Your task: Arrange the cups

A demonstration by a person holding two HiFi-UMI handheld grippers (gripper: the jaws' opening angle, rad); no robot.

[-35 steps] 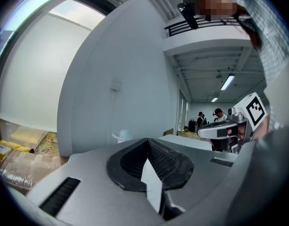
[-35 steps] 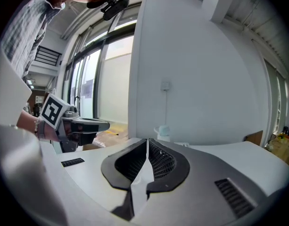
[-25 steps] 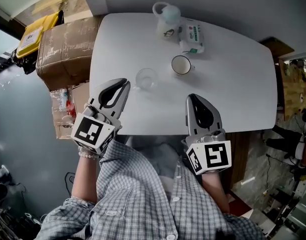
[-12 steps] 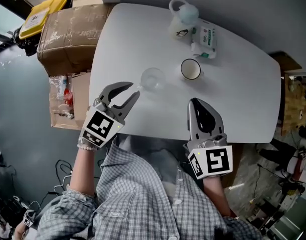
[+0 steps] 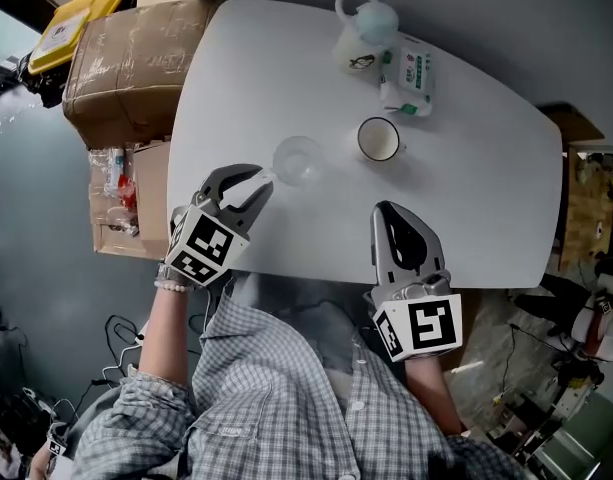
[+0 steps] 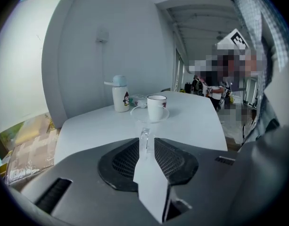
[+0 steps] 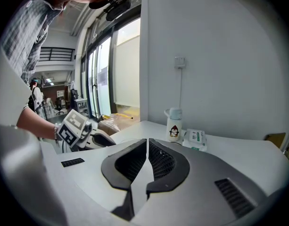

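Left gripper view: lower body of clear glass cup (image 6: 144,138) hidden behind the 2 dark jaws of the left gripper (image 6: 145,150); only rim and handle show. Head view: print on white-and-green wipes packet (image 5: 411,76) too small to read; contents of crumpled clear plastic wrap (image 5: 114,193) beside brown cardboard box (image 5: 126,68) unclear.

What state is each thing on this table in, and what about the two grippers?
Glass cup: upright, looks empty, handle between the left gripper's jaws.
White mug: upright, looks empty, standing free.
Bottle: upright, cap on.
Tissue pack: lying flat beside the bottle.
Left gripper: closed on the glass cup's handle.
Right gripper: jaws together, holding nothing.
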